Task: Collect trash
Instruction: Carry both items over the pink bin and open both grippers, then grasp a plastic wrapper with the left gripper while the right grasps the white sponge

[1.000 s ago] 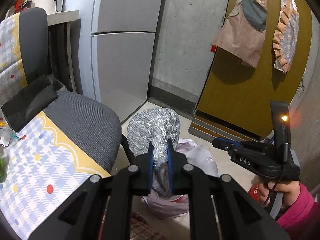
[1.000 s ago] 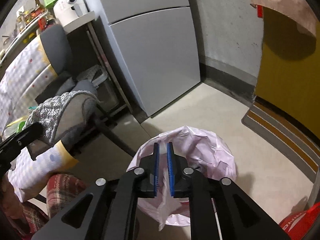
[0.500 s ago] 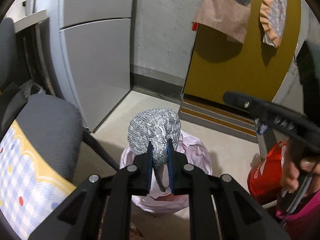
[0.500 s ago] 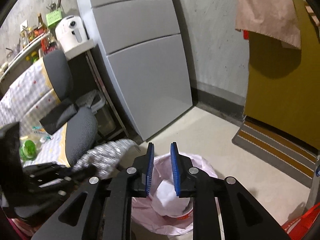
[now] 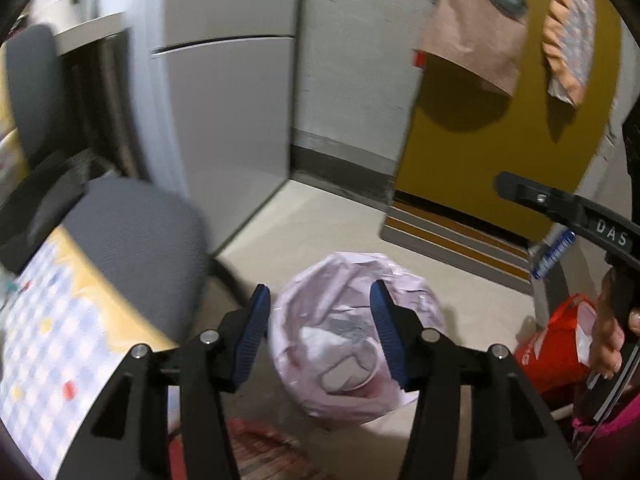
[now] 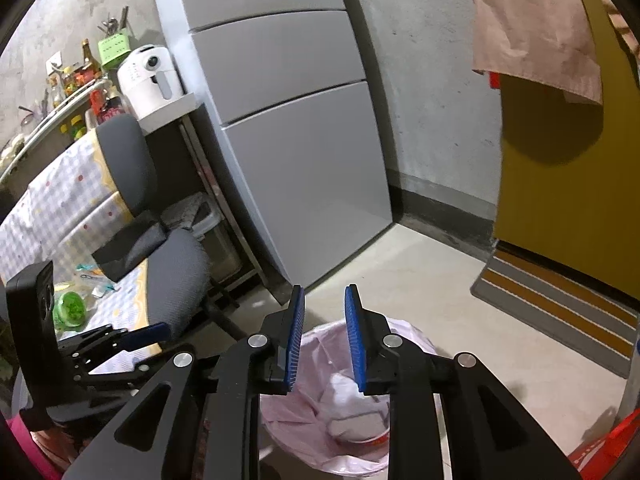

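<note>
A trash bin lined with a pale pink bag [image 5: 416,304] stands on the floor; it also shows in the right wrist view [image 6: 304,420]. A silver crumpled wrapper [image 5: 344,326] lies inside on white trash [image 5: 344,372]. My left gripper [image 5: 320,332] is open and empty, held above the bin. My right gripper [image 6: 324,340] is open and empty, above the bin's far rim. It shows at the right of the left wrist view [image 5: 560,204]. The left gripper shows at the lower left of the right wrist view [image 6: 120,340].
A grey office chair [image 5: 132,232] with a checked cloth [image 5: 52,344] stands left of the bin. A grey fridge [image 6: 288,120] is behind it. A yellow door [image 5: 500,140] and striped doormat [image 6: 560,312] lie to the right. A red bag [image 5: 556,344] sits right of the bin.
My left gripper opened and the silver wrapper dropped into the bin. My right gripper let go of the bag's rim, opened wider and lifted.
</note>
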